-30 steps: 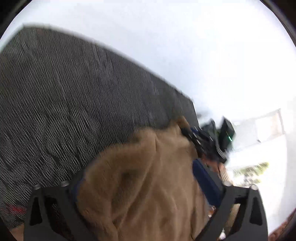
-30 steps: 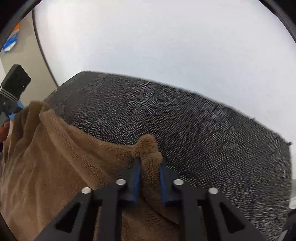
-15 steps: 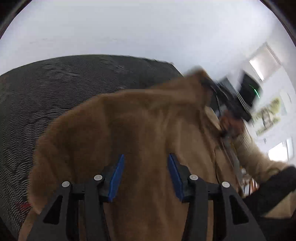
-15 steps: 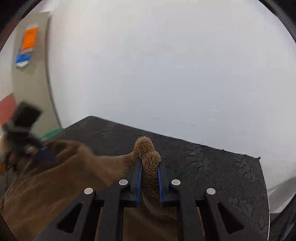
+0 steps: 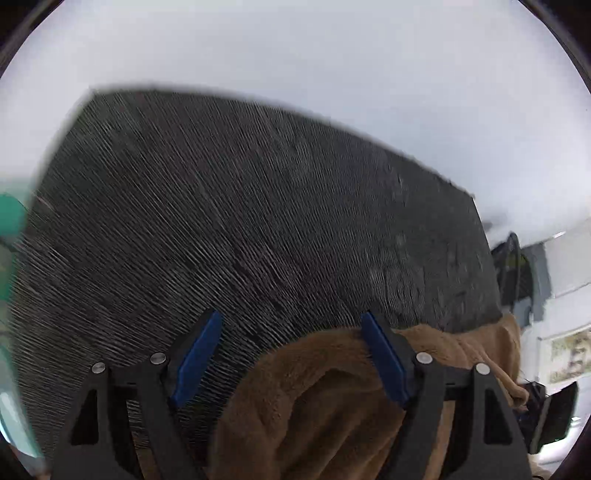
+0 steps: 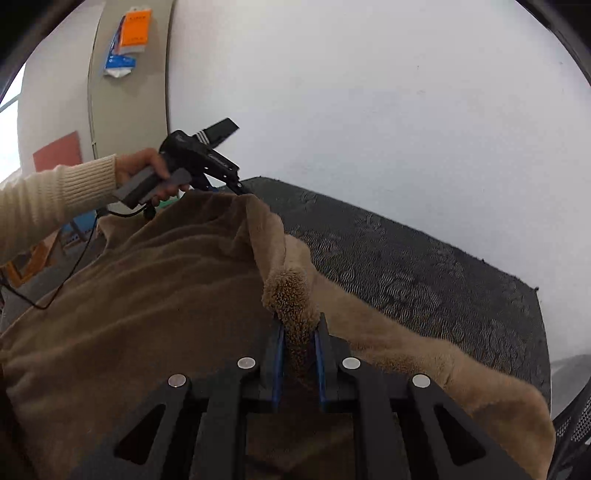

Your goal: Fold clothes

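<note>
A brown fleece garment [image 6: 166, 277] hangs between both grippers above a dark textured table cover [image 6: 424, 277]. My right gripper [image 6: 299, 328] is shut on a bunched fold of the fleece, and a tuft sticks up past its blue pads. In the right wrist view, a hand in a cream sleeve holds the left gripper [image 6: 207, 162] at the garment's far top edge. In the left wrist view, the left gripper [image 5: 291, 315] is open with its blue pads wide apart. The garment [image 5: 314, 398] lies below and behind its fingers, over the table cover [image 5: 258, 221].
A white wall rises behind the table. At the left stands a beige pillar [image 6: 133, 33] with orange and blue stickers. A black cable [image 6: 74, 266] trails across the fleece. A mesh chair [image 6: 569, 424] shows at the lower right, and something green [image 5: 11, 218] sits at the table's left edge.
The left gripper's pads have spread wider, and the fleece has sunk low in its view. The right gripper has stayed shut on the fold. The left gripper and the hand now show closer.
</note>
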A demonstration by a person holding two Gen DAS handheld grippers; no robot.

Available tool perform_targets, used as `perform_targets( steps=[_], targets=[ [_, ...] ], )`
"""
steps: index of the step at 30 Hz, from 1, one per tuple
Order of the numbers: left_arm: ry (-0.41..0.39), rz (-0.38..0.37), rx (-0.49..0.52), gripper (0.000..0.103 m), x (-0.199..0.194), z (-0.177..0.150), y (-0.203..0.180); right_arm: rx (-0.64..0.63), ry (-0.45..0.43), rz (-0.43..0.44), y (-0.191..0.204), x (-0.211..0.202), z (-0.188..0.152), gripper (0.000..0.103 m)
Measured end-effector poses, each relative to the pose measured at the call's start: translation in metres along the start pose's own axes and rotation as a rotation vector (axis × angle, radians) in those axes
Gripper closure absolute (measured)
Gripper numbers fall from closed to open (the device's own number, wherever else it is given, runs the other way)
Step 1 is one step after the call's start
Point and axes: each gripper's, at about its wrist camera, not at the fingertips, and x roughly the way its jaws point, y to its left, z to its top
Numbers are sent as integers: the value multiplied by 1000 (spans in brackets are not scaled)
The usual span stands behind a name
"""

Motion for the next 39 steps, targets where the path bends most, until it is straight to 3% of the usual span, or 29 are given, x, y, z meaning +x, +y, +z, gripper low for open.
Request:
perform_targets(
  steps=[3,9,12,16,21,27,30,31,32,33,36,39],
  targets=[
    [59,-97,85,21,6,-13,-21,15,18,-15,-7,-2,-6,88],
    [164,-153,321,21,2,-59,-73,103,42,-55,-29,3,-10,88],
    [195,-126,443,21,-6,-87,-96,137,61,-72,-40,12,-12,88],
    [210,-50,533,21,-11,-113,-116,148,64,-75,-44,16,-14,88],
    [167,3,537,21,-17,-125,-127,162,67,-78,-44,18,-15,88],
    [132,16,477,21,-9,-126,-125,254,16,-7,-51,2,-2,87],
    [119,2,459,21,-4,-121,-124,238,-44,16,-41,-11,13,77],
    [115,-3,452,21,-3,-119,-124,232,-64,24,-38,-16,18,64],
    [110,-8,446,21,-1,-118,-124,227,-84,32,-34,-20,23,43],
    [104,-15,443,21,-2,-119,-122,221,-104,40,-31,-24,28,36],
    [86,-34,438,20,-8,-126,-117,174,-140,82,-14,-31,44,34],
    [70,-49,430,20,-10,-128,-119,115,-89,209,13,-12,60,35]
  ],
)
